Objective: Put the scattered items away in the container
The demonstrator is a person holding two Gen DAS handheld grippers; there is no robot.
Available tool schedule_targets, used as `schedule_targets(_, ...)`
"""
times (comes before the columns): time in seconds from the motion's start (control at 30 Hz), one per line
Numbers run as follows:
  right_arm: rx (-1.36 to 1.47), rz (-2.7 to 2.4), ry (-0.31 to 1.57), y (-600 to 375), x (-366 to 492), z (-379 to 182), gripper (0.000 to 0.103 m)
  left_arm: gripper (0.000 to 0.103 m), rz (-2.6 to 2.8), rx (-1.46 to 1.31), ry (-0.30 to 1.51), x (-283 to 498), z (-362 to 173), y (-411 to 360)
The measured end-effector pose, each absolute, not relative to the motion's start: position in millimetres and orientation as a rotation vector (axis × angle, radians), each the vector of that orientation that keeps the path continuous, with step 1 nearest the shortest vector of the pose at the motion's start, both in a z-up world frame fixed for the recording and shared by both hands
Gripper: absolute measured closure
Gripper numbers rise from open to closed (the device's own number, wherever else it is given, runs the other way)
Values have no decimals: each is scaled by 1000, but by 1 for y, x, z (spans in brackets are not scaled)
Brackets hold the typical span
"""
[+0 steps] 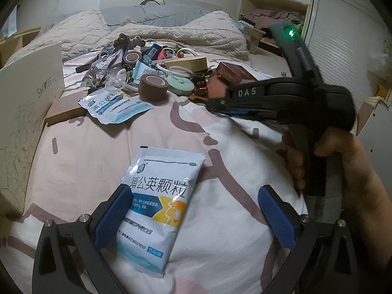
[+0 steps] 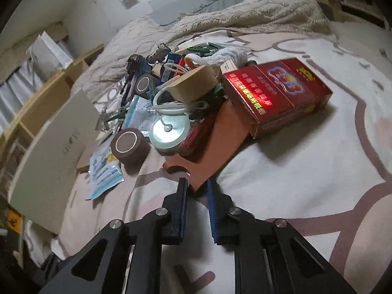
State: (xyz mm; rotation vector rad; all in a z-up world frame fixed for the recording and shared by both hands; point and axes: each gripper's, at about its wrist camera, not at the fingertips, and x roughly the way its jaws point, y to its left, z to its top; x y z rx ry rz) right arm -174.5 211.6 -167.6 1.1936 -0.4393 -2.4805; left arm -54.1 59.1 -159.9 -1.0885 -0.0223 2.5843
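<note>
A white and blue medicine sachet (image 1: 156,203) lies on the bedspread between the fingers of my left gripper (image 1: 193,210), which is open around it; the left pad (image 1: 115,215) touches its edge. My right gripper (image 2: 198,191) is nearly shut, its pads close on the near edge of a flat brown leather piece (image 2: 215,144). It also shows in the left wrist view (image 1: 215,105), blurred. A pile of scattered items sits beyond: a red box (image 2: 276,93), a brown tape roll (image 2: 129,145), a mint round case (image 2: 169,129), a second sachet (image 1: 115,105). The beige shoe box (image 1: 27,112) stands at the left.
A tan tape roll (image 2: 196,83), cords and clips lie in the pile. A fluffy blanket (image 1: 171,31) and grey pillow (image 1: 152,12) lie at the back of the bed. Shelves stand at the left (image 2: 49,85), a wardrobe (image 1: 330,31) at the right.
</note>
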Motion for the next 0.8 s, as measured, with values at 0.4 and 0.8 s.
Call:
schedule_targets(0.4, 1136, -2521, -350, 211, -142, -163, 92, 0, 2596, -1053, -12, -51, -161, 59)
schedule_targets(0.8, 1160, -2477, -319, 219, -107, -159, 93, 0, 2625, -1000, -3, -42, -151, 48)
